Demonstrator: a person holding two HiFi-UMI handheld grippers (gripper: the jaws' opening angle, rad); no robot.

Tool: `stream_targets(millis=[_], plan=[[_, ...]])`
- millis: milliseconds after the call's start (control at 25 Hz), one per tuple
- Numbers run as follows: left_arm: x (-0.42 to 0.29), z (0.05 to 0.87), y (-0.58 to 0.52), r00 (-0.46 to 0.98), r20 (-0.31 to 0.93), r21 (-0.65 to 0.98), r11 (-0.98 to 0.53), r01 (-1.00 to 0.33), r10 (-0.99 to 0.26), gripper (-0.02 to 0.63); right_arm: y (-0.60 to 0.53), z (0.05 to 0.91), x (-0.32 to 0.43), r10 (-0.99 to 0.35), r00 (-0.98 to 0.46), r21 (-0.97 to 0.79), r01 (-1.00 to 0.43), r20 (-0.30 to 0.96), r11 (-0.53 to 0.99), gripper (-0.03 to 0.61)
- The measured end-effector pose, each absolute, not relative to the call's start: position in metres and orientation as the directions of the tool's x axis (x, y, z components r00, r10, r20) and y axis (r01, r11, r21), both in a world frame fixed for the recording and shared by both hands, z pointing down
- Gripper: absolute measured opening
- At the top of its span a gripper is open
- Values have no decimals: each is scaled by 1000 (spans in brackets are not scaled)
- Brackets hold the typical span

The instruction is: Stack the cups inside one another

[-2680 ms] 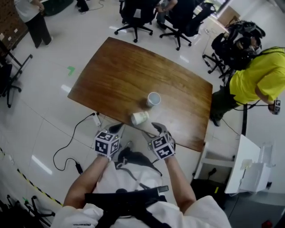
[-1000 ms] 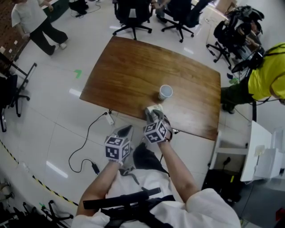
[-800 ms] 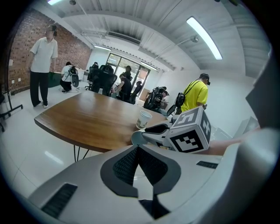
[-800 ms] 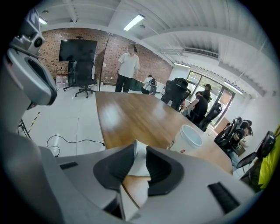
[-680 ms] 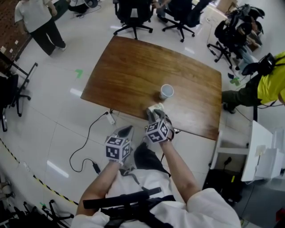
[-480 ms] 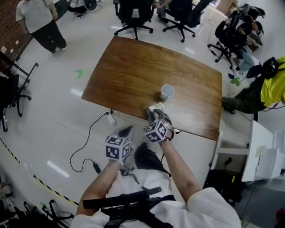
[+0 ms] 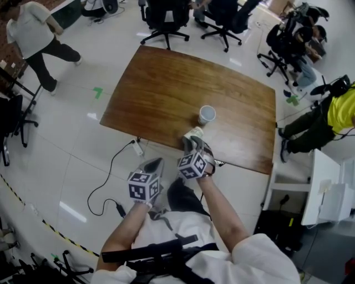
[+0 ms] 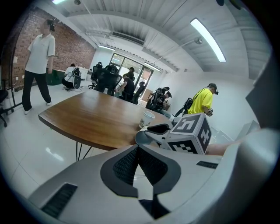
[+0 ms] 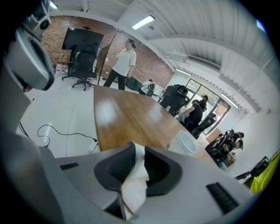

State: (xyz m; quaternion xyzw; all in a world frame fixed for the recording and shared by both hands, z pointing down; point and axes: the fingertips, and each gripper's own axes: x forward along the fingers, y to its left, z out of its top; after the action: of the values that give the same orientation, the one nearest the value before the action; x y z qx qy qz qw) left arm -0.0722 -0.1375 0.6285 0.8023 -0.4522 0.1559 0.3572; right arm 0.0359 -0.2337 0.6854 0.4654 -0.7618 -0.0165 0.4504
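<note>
The right gripper's (image 9: 139,151) fingers (image 9: 118,168) are closing, and they already pinch the thin white wall of the near cup (image 9: 133,186), which is squeezed flat between the two dark pads. From the head view this right gripper (image 7: 191,140) reaches over the near edge of the worktop (image 7: 166,83), with the near cup (image 7: 193,132) showing pale just beyond its tips; whether that cup lies or stands cannot be told there. The left gripper's (image 8: 138,151) fingers (image 8: 127,164) are clenched together at their tips with nothing between them. This left gripper (image 7: 154,164) hangs off the worktop, over the floor, beside the right one.

A little further in stands the upright cup (image 7: 206,115), mouth up, near the held cup but apart from it; the right gripper view shows its open rim (image 9: 187,142) ahead and to the right. In the left gripper view the right gripper's marker cube (image 8: 192,131) blocks the near cup, while the upright cup (image 8: 147,119) shows past it.

On the white floor under the worktop's near edge lie a power strip (image 7: 136,147) and a black cable (image 7: 102,183). Office chairs (image 7: 166,16) stand beyond the far edge. A person in yellow (image 7: 338,108) is at the right, and a person in a white top (image 7: 30,33) at the far left.
</note>
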Motion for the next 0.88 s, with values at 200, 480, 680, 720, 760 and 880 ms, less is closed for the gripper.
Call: stream_targets(millis=[200,480,680,720,760,880], plan=[[-72,629,-139,544,574,436,-334,-836,-612,-5,-232,674,46,-744,-166,442,-713,648,545,60],[-54,627,-148,571,567,437,-371,-819,-594,-5,-239,660,64,-744,-184,400,-748,642,530,33],[-38,623,-157,589,554,437,-397,-807,-588,-5,-243,657,77,-736,-194,371,-763,649,529,18],[-38,622,-160,592,552,437,-401,-805,-587,-5,-244,657,78,-734,-194,366,-767,650,527,18],[-37,622,-162,595,550,437,-405,-803,-586,-5,-245,655,78,-734,-195,361,-771,651,525,18],[-33,618,-170,604,544,436,-418,-797,-583,-5,-247,646,84,-736,-205,325,-797,646,508,18]])
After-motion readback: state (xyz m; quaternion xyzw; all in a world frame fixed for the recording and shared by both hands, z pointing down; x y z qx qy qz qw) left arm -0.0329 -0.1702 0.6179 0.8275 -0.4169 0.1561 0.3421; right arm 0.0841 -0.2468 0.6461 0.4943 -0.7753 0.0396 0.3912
